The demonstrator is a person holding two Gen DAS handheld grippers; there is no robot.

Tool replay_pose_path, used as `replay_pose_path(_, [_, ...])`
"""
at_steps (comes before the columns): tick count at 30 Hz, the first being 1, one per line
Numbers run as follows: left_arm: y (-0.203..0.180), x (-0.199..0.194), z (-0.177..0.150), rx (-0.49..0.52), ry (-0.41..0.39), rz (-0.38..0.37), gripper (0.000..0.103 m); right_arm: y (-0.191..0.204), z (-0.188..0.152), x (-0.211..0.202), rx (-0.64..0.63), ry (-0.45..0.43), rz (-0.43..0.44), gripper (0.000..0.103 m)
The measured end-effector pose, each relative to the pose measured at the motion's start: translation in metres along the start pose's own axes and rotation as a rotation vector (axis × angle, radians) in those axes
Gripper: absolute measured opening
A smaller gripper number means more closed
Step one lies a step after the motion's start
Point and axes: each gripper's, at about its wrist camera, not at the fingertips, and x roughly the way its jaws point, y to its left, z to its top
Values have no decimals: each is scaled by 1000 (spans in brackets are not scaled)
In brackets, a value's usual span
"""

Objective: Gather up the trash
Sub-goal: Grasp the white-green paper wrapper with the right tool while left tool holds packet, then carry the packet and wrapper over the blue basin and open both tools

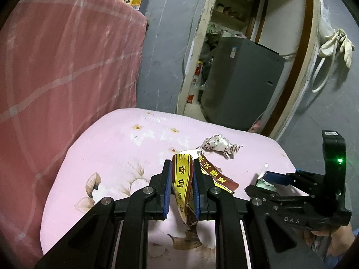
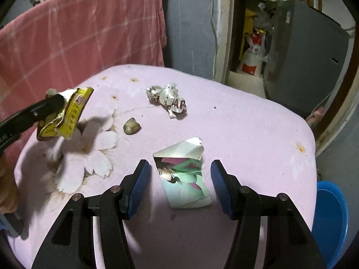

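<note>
left gripper (image 1: 182, 179) pinching yellow wrapper (image 1: 182, 179) | right gripper (image 2: 180, 186) spread, torn card (image 2: 184, 174) between its jaws

Both claws are black plastic linkages with silver round pivot pins and ribbed blue pads: the left claw (image 1: 182, 186) and the right claw (image 2: 180, 187). The right one bears "DAS" lettering and a green light.

A yellow-and-brown wrapper (image 1: 182, 186), a green-and-pink torn card (image 2: 184, 177), a pink flower-printed cloth (image 2: 246, 121), and a blue basin (image 2: 332, 219).
</note>
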Motion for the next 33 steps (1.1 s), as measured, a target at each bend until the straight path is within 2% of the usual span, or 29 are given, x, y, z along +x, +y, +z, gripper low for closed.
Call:
replay_pose_path(2, [-2, -1, -1, 1, 2, -2, 13, 0, 0, -1, -2, -3, 0, 37])
replay_pose_path(5, [-6, -5, 0, 2, -1, -7, 13, -3, -3, -6, 7, -17, 7, 37])
replay_pose_path(8, [-13, -7, 2, 11, -10, -11, 14, -6, -7, -16, 23, -68, 14, 37])
replay_pose_path(12, [-30, -15, 5, 32, -39, -27, 14, -13, -17, -50, 50, -199, -13, 37])
replay_pose_path(18, [-70, -33, 11, 73, -99, -89, 14, -30, -34, -126, 105, -418, -102, 37])
replay_pose_path(22, [-105, -46, 13, 108, -130, -146, 14, -47, -43, -171, 151, -512, -144, 37])
replay_pose_path(27, [-158, -56, 13, 173, -163, -206, 14, -71, -61, -210, 204, -584, -226, 37])
replay_pose_path(33, [-210, -44, 9, 177, -136, -297, 14, -105, -91, -239, 308, -594, -376, 37])
